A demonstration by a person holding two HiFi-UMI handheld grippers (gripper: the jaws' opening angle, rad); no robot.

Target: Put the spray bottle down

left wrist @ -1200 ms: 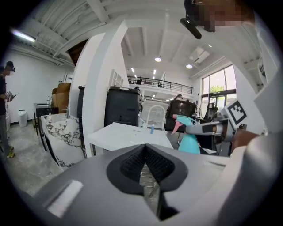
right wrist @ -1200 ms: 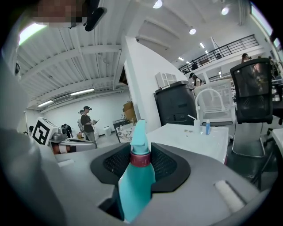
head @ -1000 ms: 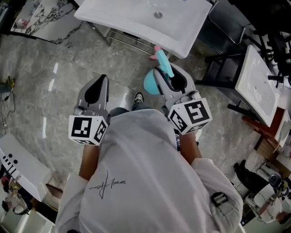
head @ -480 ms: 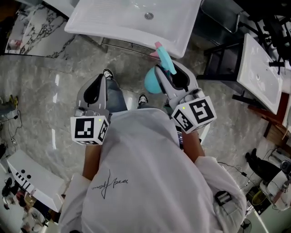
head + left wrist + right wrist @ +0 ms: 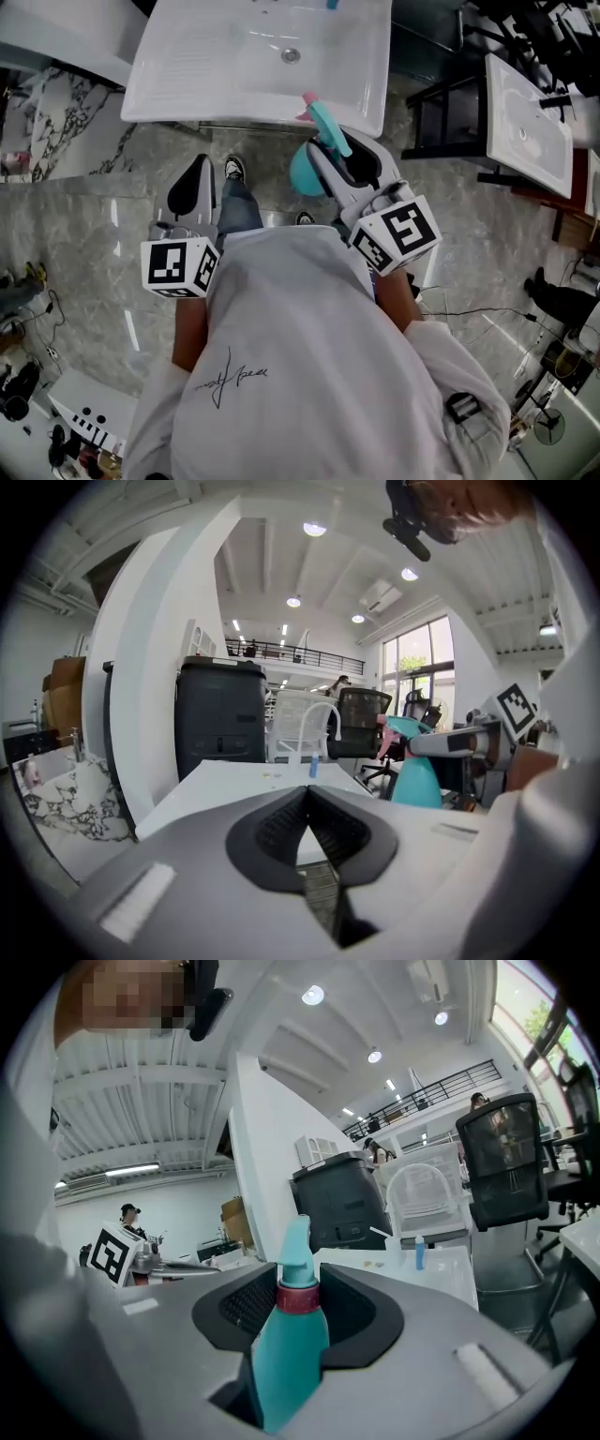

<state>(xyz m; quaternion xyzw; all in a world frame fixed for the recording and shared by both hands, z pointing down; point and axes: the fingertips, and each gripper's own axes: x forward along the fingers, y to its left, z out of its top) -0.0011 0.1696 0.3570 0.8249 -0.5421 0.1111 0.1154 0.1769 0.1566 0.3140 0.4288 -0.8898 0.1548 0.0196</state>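
Grey marble floor [image 5: 84, 225] lies beneath us, with a white washbasin [image 5: 216, 75] on the far side. Our right gripper [image 5: 295, 1312] has its jaws clamped around the body of the teal spray bottle [image 5: 289, 1354], which is in the air by the basin's near edge. Left of it, our left gripper [image 5: 307, 803] is empty, its jaws closed together.
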